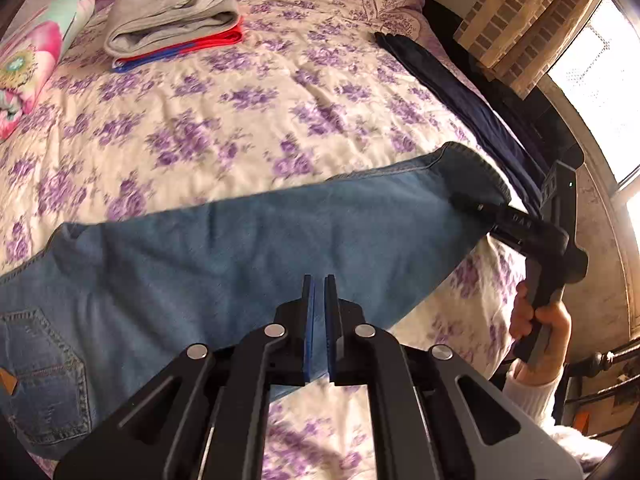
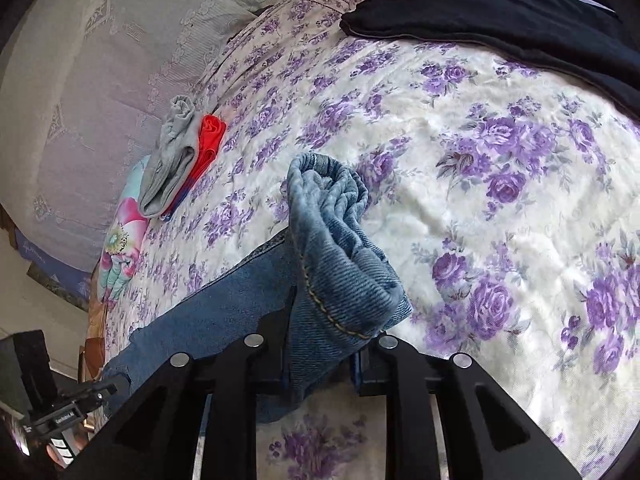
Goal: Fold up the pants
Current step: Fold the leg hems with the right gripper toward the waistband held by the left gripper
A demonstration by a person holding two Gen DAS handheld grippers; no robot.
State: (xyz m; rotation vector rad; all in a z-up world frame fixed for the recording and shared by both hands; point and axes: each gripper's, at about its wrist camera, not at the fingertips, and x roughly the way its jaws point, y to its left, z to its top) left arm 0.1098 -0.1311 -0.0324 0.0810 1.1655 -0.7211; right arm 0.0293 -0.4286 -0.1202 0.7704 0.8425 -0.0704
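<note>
Jeans [image 1: 240, 248] lie spread across the bed [image 1: 240, 112]. My right claw [image 2: 320, 344] clamps the leg hem, apparently for folding over; my left claw [image 1: 319, 320] hovers clenched, empty.

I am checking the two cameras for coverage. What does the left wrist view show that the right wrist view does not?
Only the left wrist view shows the back pocket of the jeans, the shut left gripper, the person's hand on the right tool and the window.

Only the right wrist view shows the right gripper clamped on the bunched hem.

Both show the floral bedspread, the folded grey and red clothes and the dark garment.
</note>
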